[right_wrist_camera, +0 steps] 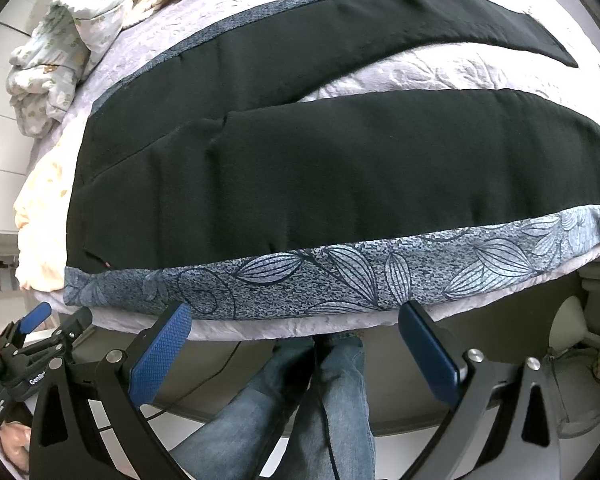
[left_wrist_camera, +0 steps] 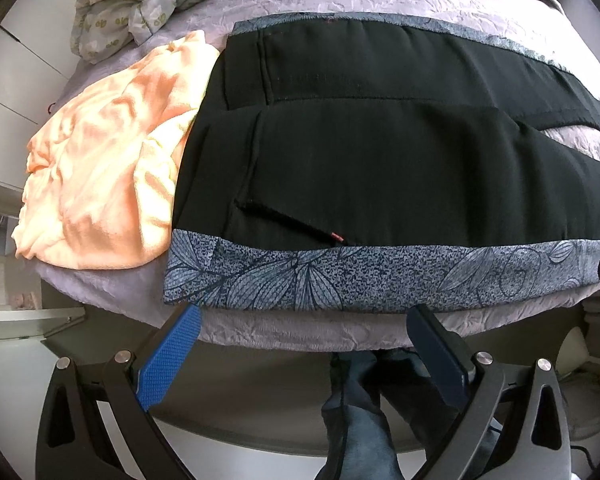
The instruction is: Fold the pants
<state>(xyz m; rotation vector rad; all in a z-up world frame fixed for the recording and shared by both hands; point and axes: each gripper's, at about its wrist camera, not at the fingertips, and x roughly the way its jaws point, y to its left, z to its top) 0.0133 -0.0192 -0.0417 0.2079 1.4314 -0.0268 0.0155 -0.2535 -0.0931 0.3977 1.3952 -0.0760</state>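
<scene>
My left gripper (left_wrist_camera: 302,320) and right gripper (right_wrist_camera: 296,316) hang wide apart, empty, beside the flat pants (left_wrist_camera: 380,160). Folding hasn't begun, I judge; next I pinch the patterned side stripe (right_wrist_camera: 320,280).

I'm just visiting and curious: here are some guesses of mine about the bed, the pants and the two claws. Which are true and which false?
1. The black pants lie spread flat on the bed. True.
2. The left claw is clamped on the pants. False: it is open, short of the bed's near edge, touching nothing.
3. A peach-coloured cloth lies beside the waist end of the pants. True.
4. The two pant legs are stacked one on the other. False: they lie apart, with bedcover showing between them.
5. The right claw is open and empty. True.
6. The pants have a red side stripe. False: the leaf-patterned band is blue-grey.
</scene>
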